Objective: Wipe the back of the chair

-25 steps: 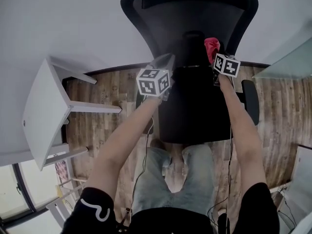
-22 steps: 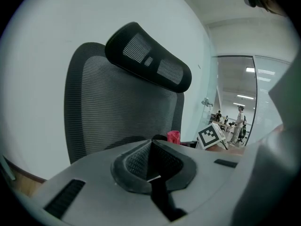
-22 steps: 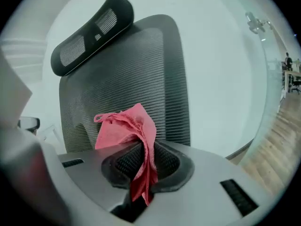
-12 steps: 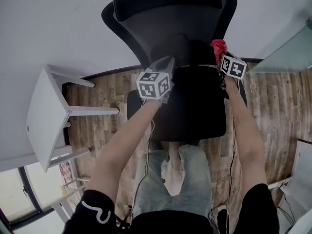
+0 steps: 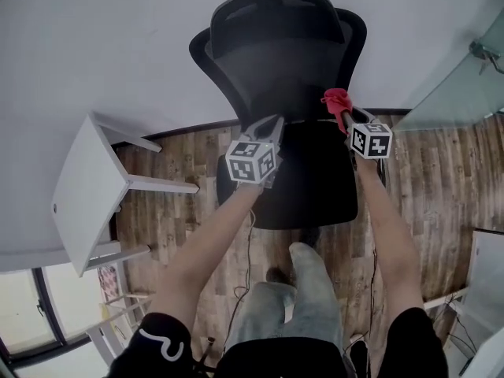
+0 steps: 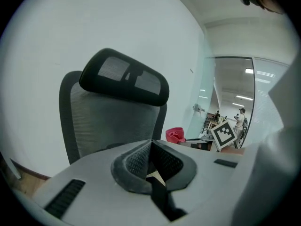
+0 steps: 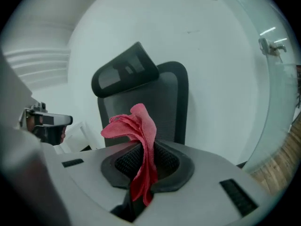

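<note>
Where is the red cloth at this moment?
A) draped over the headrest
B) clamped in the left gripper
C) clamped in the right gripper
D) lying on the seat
C: the right gripper is clamped on the red cloth; the left gripper is shut with nothing in it.

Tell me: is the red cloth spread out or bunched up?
Bunched up: the red cloth stands in crumpled folds, pinched in the right gripper.
</note>
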Action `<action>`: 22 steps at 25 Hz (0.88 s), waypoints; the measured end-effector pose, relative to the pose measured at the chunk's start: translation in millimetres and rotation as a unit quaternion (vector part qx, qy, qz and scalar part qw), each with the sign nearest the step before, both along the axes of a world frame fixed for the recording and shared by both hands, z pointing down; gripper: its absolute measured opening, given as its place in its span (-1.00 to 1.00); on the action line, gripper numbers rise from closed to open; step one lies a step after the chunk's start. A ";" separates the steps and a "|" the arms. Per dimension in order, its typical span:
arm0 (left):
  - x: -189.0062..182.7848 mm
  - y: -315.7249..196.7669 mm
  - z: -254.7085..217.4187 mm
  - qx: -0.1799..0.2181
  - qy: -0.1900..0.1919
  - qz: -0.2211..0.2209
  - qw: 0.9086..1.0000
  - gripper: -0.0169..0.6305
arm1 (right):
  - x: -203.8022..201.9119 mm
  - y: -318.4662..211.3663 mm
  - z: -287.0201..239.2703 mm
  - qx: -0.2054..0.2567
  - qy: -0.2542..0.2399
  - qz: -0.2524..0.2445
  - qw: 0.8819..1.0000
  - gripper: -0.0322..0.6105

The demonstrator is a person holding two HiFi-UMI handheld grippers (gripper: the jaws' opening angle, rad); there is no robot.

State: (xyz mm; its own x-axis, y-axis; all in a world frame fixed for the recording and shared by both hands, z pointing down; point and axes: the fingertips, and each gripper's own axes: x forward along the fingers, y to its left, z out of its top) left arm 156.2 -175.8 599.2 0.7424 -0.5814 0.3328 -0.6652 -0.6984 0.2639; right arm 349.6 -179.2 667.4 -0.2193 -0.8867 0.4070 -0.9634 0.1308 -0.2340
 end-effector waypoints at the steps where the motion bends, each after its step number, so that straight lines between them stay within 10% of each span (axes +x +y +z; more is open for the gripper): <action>1: -6.5 9.0 -8.6 0.001 0.006 -0.002 1.000 -0.87 | -10.4 11.0 -13.9 0.007 0.004 -0.012 1.000 -0.69; 22: -158.9 231.3 -212.1 0.080 0.037 -0.002 0.996 -0.87 | -170.3 268.0 -258.2 0.086 0.040 -0.041 0.995 -0.70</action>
